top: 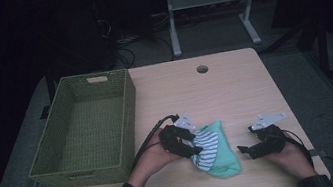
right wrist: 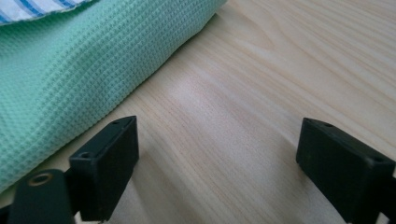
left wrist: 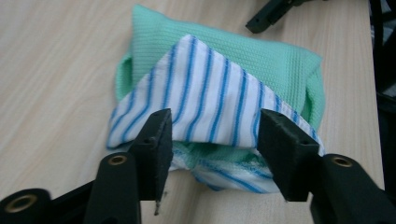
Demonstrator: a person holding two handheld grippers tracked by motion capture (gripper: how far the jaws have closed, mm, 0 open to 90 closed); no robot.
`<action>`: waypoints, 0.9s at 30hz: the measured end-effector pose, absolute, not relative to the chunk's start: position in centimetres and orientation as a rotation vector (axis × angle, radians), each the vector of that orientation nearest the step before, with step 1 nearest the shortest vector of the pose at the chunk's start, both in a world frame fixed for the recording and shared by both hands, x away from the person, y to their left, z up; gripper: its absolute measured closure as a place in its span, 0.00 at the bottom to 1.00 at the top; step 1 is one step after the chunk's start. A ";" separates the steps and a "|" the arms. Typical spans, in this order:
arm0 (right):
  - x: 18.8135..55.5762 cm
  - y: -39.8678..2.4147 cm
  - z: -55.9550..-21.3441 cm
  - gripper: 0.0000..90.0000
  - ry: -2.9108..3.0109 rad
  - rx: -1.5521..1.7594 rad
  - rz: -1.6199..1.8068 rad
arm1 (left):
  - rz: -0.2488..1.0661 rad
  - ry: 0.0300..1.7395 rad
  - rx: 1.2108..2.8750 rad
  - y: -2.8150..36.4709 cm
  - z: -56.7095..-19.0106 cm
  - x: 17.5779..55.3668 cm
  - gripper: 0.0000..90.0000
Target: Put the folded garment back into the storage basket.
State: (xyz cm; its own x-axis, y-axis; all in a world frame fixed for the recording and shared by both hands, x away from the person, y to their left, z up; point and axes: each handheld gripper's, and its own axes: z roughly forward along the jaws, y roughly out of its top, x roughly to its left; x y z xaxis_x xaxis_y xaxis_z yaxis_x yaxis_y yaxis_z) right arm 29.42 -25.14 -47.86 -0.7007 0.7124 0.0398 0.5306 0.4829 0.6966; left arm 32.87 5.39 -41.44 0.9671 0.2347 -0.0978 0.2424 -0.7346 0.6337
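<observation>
**Folded cloths lie loose between two grippers**

A mint-green waffle-weave cloth (top: 225, 157) with a white, blue-striped cloth (top: 207, 146) folded on top lies on the pale wooden table (top: 234, 88) — near its front edge. The left gripper (top: 194, 149) hovers at the bundle, jaws spread astride the striped edge, pinching nothing. The right gripper (top: 245, 151) sits just beside the green cloth, jaws spread over bare wood. An olive woven basket (top: 127, 115) stands at the left.
</observation>
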 end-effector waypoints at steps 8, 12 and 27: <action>29.5 -25.3 -48.2 0.09 2.463 1.042 1.058 | -0.040 0.252 2.517 3.7 -42.6 32.6 0.27; 29.5 -25.3 -48.2 0.09 2.461 1.046 1.061 | -0.035 0.236 2.567 2.8 -43.5 32.4 0.22; 29.5 -25.2 -48.3 0.09 2.450 1.058 1.058 | 0.025 0.207 2.652 1.6 -45.0 31.8 0.19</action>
State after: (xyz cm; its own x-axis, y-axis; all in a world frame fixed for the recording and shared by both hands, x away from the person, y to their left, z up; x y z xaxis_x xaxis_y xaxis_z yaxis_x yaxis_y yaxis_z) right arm 29.53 -25.24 -48.26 -0.6969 0.7162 0.0382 0.5189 0.4668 0.7161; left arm 31.79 1.65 -45.05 0.9884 0.1510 -0.0182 0.1422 -0.8747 0.4633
